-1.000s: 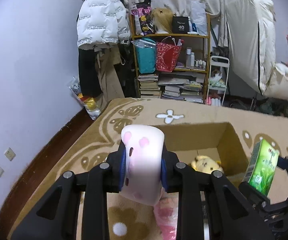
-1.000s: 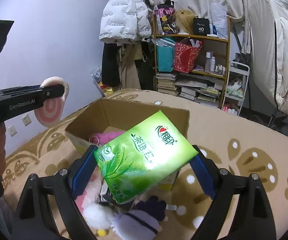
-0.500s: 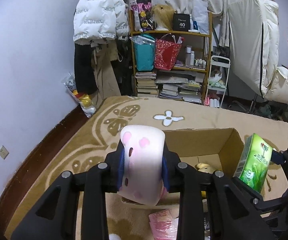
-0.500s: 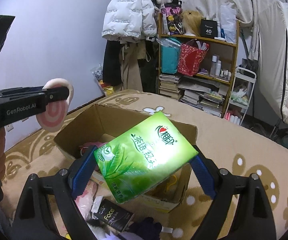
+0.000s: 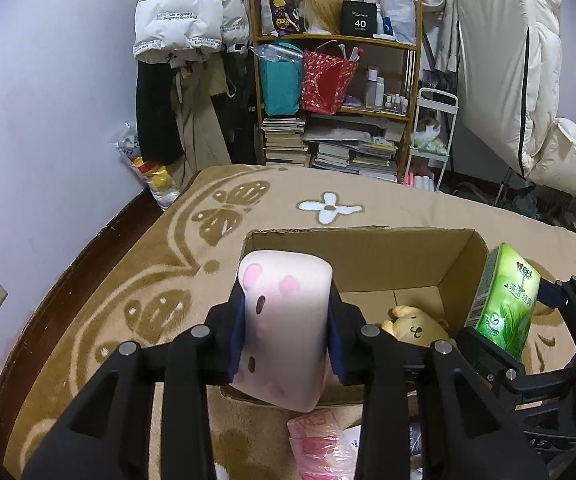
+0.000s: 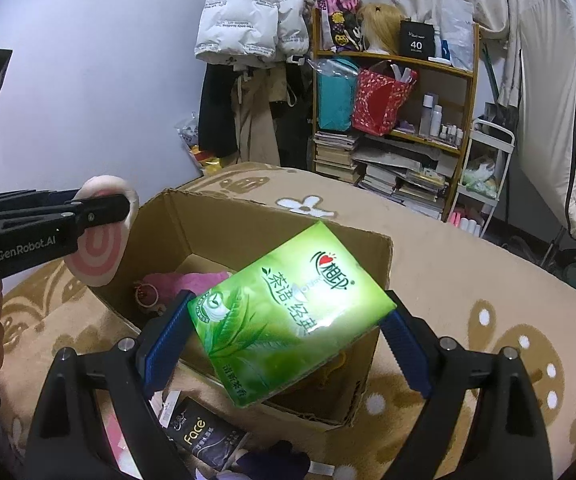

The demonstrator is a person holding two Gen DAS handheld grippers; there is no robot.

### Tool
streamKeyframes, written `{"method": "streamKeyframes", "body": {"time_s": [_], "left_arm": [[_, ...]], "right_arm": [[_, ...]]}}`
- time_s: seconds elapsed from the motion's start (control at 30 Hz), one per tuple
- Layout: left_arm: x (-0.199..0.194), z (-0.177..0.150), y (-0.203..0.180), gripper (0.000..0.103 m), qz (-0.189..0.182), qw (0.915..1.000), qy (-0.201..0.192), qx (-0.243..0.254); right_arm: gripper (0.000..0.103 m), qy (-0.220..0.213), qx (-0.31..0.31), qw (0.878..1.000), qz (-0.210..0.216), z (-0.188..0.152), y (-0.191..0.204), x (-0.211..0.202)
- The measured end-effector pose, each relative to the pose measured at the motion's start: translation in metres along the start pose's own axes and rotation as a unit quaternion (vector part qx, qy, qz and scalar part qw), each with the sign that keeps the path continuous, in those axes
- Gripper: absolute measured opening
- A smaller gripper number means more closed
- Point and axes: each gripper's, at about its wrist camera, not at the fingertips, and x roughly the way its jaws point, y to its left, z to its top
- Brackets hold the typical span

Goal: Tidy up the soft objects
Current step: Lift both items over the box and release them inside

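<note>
The cardboard box (image 5: 368, 264) sits open on the tan patterned bed cover (image 5: 136, 280) and is only partly filled: a yellow plush toy (image 5: 416, 322) lies on its floor in the left wrist view, and a pink plush (image 6: 192, 282) shows in its far corner in the right wrist view, so some sorting looks done. Two more items hang in the air at the box. The right gripper (image 6: 284, 336) is clamped on a green tissue pack (image 6: 288, 312), tilted above the near rim, and the left gripper (image 5: 286, 332) is clamped on a pale pink squishy roll (image 5: 284, 328) just short of the left wall. Both seem about to go in. Loose things are still outside, below the near wall: a pink packet (image 5: 320, 444), a black pack (image 6: 204, 436) and something dark and fuzzy (image 6: 272, 460), so a fair share of the job looks left. As for writing, the left gripper's side reads "GenRobot.AI", the black pack reads "Face", the green pack carries Chinese characters with a tea-leaf picture, and a small black box (image 6: 416, 42) on the shelf shows "40".
</note>
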Motion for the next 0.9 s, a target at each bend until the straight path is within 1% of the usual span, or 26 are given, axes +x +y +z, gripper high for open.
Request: {"method": "streamKeyframes", "body": {"time_s": [0.17, 0.23, 0.33, 0.37, 0.4, 0.43, 0.47, 0.53, 0.57, 0.6, 0.63, 0.7, 0.8, 0.9], "left_arm": [[0.001, -0.002, 0.002, 0.037, 0.001, 1.0000, 0.002, -0.008], [0.003, -0.003, 0.003, 0.038, -0.004, 0.9999, 0.006, -0.011], [0.004, -0.004, 0.006, 0.042, -0.001, 0.9998, 0.009, -0.015], [0.005, -0.004, 0.006, 0.044, 0.002, 0.9998, 0.010, -0.016], [0.005, -0.004, 0.007, 0.047, 0.004, 0.9998, 0.012, -0.017], [0.005, -0.004, 0.008, 0.051, 0.003, 0.9997, 0.014, -0.019], [0.005, -0.004, 0.009, 0.059, 0.005, 0.9997, 0.014, -0.021], [0.001, -0.004, 0.010, 0.062, 0.013, 0.9997, 0.009, -0.021], [0.000, -0.003, 0.010, 0.065, 0.013, 0.9997, 0.010, -0.020], [-0.001, -0.003, 0.010, 0.072, 0.012, 0.9997, 0.011, -0.020], [-0.003, -0.003, 0.010, 0.076, 0.012, 0.9996, 0.010, -0.021], [-0.005, -0.002, 0.011, 0.089, 0.018, 0.9995, 0.007, -0.024], [-0.010, -0.001, 0.013, 0.098, 0.019, 0.9994, 0.007, -0.029], [-0.019, -0.001, 0.011, 0.099, 0.019, 0.9996, 0.006, -0.022]], "right_arm": [[0.095, 0.002, -0.003, 1.000, 0.000, 0.000, 0.001, 0.003], [0.095, 0.003, -0.008, 1.000, 0.000, 0.001, 0.003, 0.004], [0.096, 0.005, -0.010, 1.000, 0.000, 0.003, 0.003, 0.007], [0.098, 0.003, -0.010, 1.000, -0.001, 0.002, 0.003, 0.007], [0.102, 0.002, -0.010, 1.000, -0.003, 0.003, 0.003, 0.007], [0.103, -0.001, -0.010, 1.000, -0.004, 0.003, 0.003, 0.007], [0.103, -0.003, -0.010, 1.000, -0.004, 0.004, 0.003, 0.007], [0.103, -0.002, -0.010, 1.000, -0.004, 0.004, 0.003, 0.006], [0.103, -0.002, -0.010, 1.000, -0.006, 0.004, 0.003, 0.006], [0.103, -0.001, -0.011, 1.000, -0.009, 0.005, 0.003, 0.006], [0.103, -0.001, -0.011, 1.000, -0.011, 0.005, 0.002, 0.004], [0.103, -0.003, -0.013, 1.000, -0.013, 0.005, 0.002, 0.000], [0.103, -0.007, -0.013, 1.000, -0.015, 0.005, 0.001, -0.007], [0.103, -0.007, -0.007, 1.000, -0.010, 0.005, 0.000, -0.016]]}}
